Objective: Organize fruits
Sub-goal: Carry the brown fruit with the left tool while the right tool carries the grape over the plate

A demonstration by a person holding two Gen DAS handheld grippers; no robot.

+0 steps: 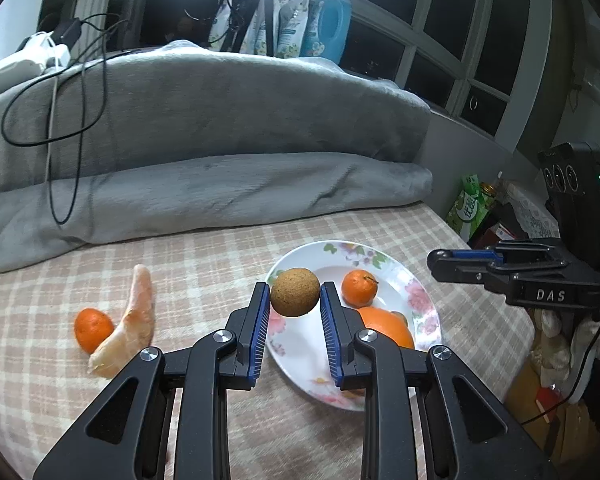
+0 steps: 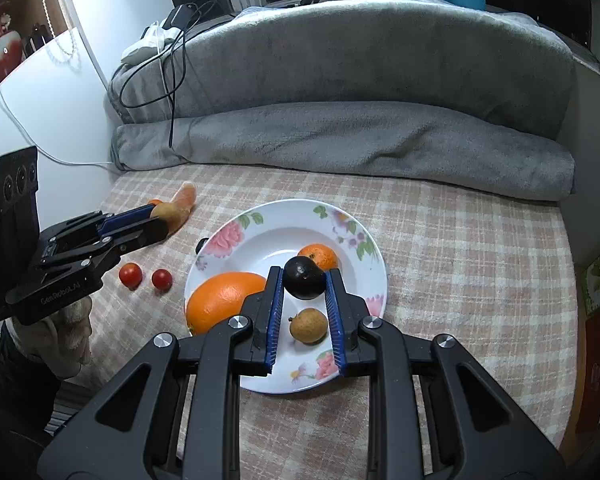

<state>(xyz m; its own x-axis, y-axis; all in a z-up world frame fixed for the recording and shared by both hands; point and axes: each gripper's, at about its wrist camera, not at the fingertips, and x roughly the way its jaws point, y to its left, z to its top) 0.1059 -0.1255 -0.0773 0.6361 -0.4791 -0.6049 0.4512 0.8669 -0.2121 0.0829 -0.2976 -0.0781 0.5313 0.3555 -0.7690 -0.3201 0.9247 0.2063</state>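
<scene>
Left wrist view, left hand-held gripper (image 1: 294,294) clamps brown fruit (image 1: 294,292), right hand-held gripper (image 2: 303,282) dark fruit (image 2: 303,283)

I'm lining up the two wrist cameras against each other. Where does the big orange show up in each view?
Left wrist view: the big orange lies low right of centre, on the near side of the floral plate, partly hidden behind the left hand-held gripper.
Right wrist view: the big orange sits on the plate's left part, left of the right hand-held gripper.
Shared landmark: the small mandarin on the plate.
</scene>
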